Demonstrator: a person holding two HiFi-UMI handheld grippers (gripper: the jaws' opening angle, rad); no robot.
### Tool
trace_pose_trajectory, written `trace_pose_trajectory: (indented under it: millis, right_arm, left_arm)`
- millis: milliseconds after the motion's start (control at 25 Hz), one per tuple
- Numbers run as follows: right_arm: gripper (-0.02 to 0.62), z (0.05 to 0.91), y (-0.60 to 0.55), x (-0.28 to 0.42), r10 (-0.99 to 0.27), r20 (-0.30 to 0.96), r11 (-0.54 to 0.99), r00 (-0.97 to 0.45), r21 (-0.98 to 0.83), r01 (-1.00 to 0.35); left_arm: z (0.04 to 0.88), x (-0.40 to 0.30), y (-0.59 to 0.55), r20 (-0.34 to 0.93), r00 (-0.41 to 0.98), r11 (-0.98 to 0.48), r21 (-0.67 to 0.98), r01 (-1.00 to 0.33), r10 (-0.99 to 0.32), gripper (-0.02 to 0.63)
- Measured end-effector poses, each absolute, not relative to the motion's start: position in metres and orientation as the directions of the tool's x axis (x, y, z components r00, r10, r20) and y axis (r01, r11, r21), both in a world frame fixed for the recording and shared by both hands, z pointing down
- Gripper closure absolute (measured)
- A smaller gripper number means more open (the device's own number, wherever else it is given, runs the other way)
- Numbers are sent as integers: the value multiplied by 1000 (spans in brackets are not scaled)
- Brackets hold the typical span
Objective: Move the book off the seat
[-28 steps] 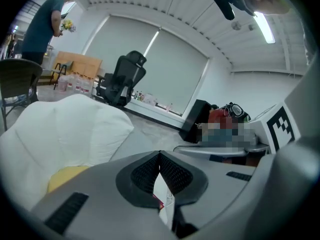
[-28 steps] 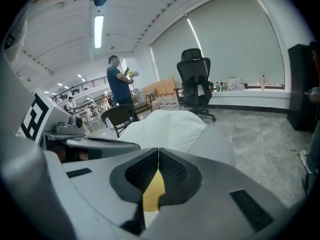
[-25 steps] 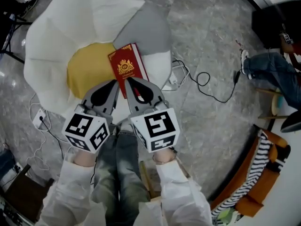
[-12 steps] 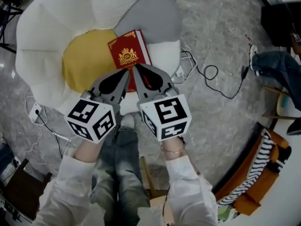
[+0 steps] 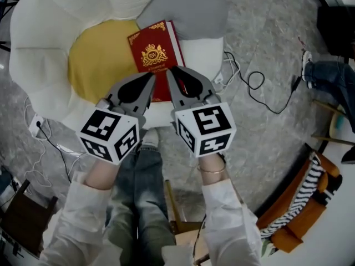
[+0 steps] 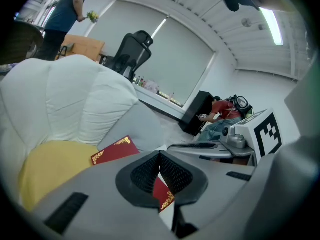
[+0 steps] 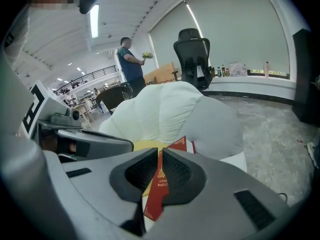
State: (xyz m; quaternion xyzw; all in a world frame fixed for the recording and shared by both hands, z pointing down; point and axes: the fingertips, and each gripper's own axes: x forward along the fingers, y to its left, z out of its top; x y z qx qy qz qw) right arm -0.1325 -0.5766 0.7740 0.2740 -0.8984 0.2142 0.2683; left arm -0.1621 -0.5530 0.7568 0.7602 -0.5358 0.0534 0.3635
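You're likely on the approach: your left tool (image 5: 150, 80) and right tool (image 5: 170, 72) are both closed, empty. The book (image 5: 155, 53) lies just ahead; open before reaching.

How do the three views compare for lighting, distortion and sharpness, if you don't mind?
Head view: soft, even light, no hard shadows, the red book sharp. Left gripper view: heavy fisheye bending with dark corners, and the ceiling light glares. Right gripper view: the same fisheye, the white seat bright but not washed out.
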Motion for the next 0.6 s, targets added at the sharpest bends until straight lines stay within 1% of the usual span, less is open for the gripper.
trace_pose_trajectory:
  millis: [240,400,440,520,600]
  right_arm:
    - [580,805,-580,-124,-371,631,750,-681,-229,-620]
    - [580,822,-584,-117,-355,655,751,-667,-225,-621]
    - [571,826,-586,-115,-351,660,748,-664,-229,-623]
    - [493,836,-590,-112,-337,673,742,-658,-240,-626]
    - [454,846,-591,-109,-316,689,742,-652,-249,-622]
  left_arm:
    - [772,-155,-565,450,433,-167,517,-839,-781,601]
    - [782,-150,-567,457,437,-181,502,-846,-774,601]
    - [785,-150,-566,463,438,-180,502,-846,-771,601]
    - [793,-149,-565,474,438,-169,508,-845,-764,601]
    - [799,-147,-563,483,437,-157,515,-843,-759,601]
